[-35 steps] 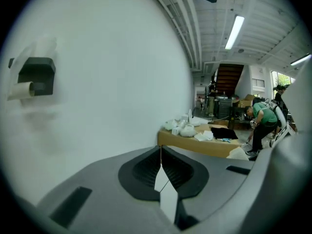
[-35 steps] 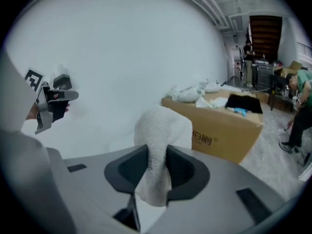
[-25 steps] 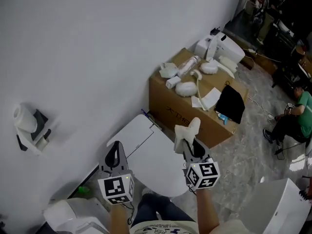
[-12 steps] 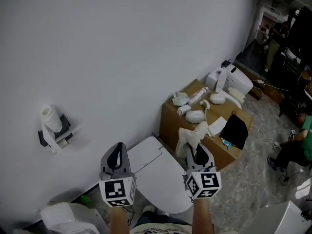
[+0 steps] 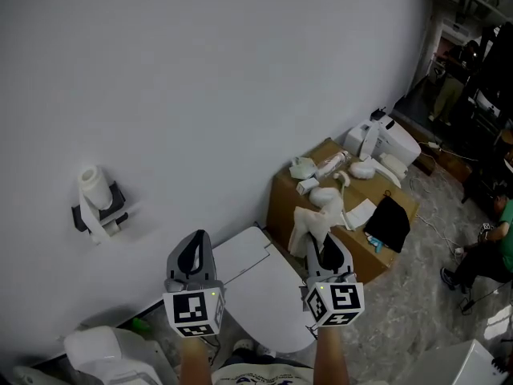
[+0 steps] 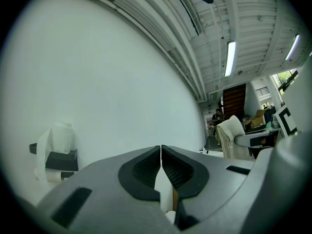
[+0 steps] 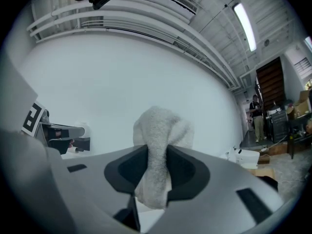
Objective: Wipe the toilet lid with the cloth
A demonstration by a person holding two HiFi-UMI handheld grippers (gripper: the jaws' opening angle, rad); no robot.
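While right gripper (image 7: 155,155) fingers (image 7: 127,168) clamp cloth (image 7: 161,126) (white), left gripper (image 6: 161,152) fingers pressed together, toilet lid (image 5: 260,283) below.

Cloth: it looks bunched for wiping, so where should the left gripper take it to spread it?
Probably the loose end of the cloth that stands above the jaws of the right gripper, coming from the left; its middle is pinched there. The left gripper is shut, so open it first.
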